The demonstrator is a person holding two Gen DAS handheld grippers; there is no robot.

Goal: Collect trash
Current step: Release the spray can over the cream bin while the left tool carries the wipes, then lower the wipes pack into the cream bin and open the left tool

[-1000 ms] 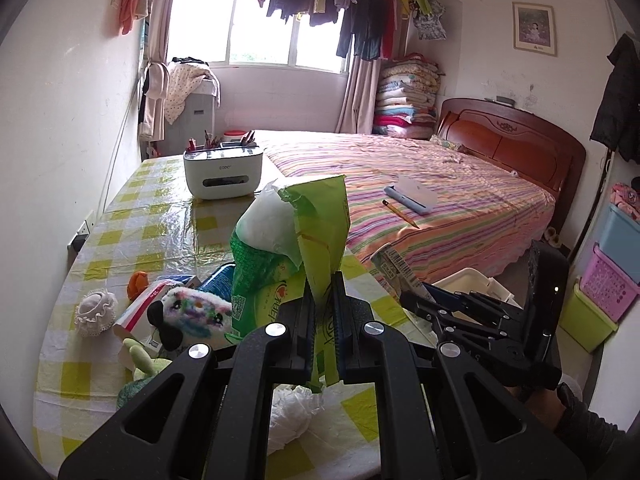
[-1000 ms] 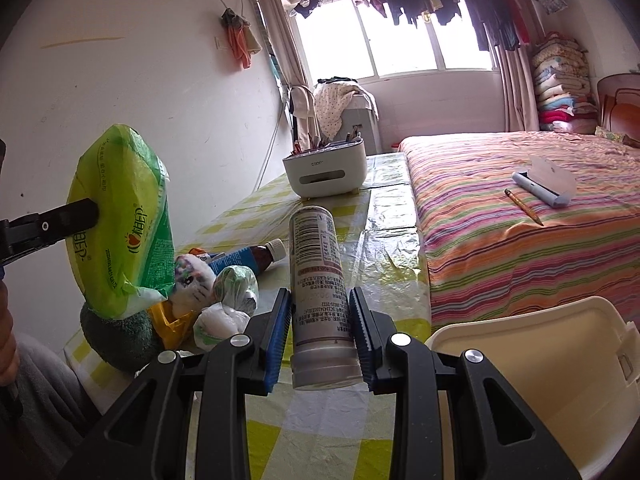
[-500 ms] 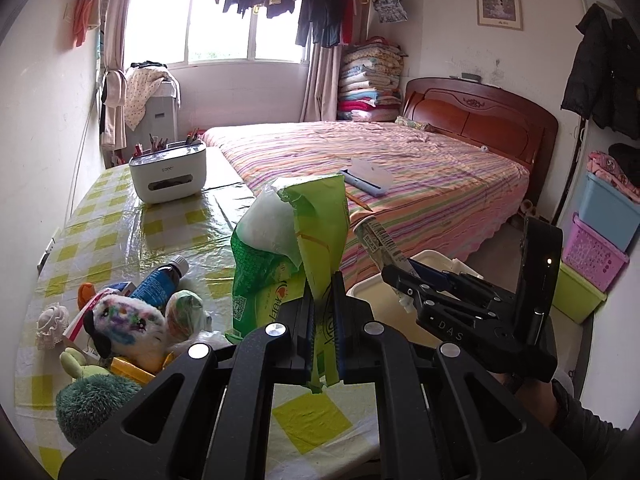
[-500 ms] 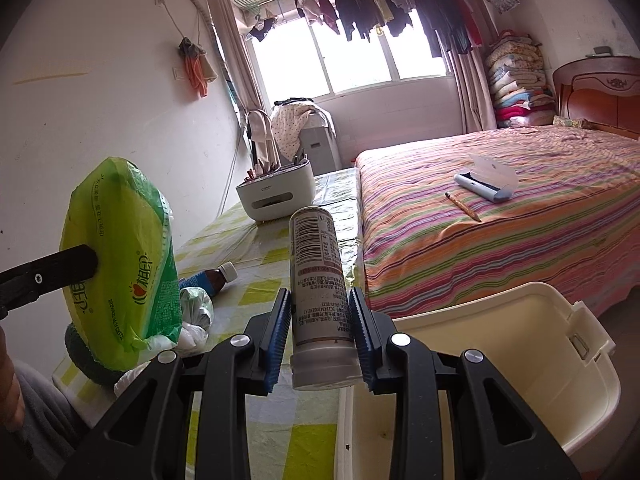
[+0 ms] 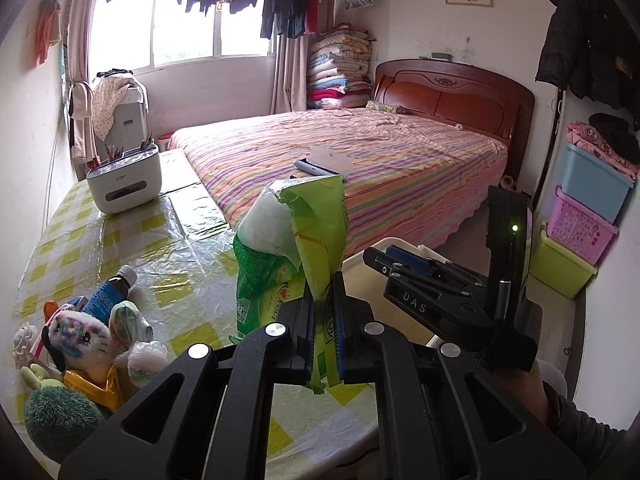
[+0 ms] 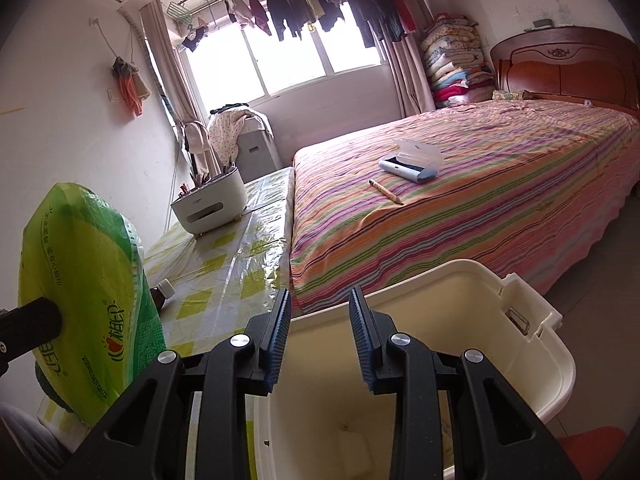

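Observation:
My left gripper point(image 5: 324, 296) is shut on a green plastic tissue pack point(image 5: 288, 240) with white tissue at its top, held above the table's front right edge; the pack also shows in the right wrist view point(image 6: 88, 288). My right gripper point(image 6: 318, 308) is open and empty above a cream plastic bin point(image 6: 532, 344); it shows in the left wrist view point(image 5: 384, 260) over the bin point(image 5: 394, 242). The grey can it held is out of sight. A brown bottle with a blue label point(image 5: 108, 296), crumpled wrappers point(image 5: 136, 340) and plush toys point(image 5: 80, 332) lie on the checked table point(image 5: 132, 240).
A white tissue box with pens point(image 5: 124, 180) stands at the table's far end. A striped bed point(image 5: 380, 160) with a pencil case point(image 6: 412, 160) and pencil point(image 6: 386, 191) is right of the table. Stacked plastic crates point(image 5: 584, 208) stand by the right wall.
My right gripper has opened and the grey can has left its fingers. Both grippers have moved right, toward the bin; the left still holds the green pack.

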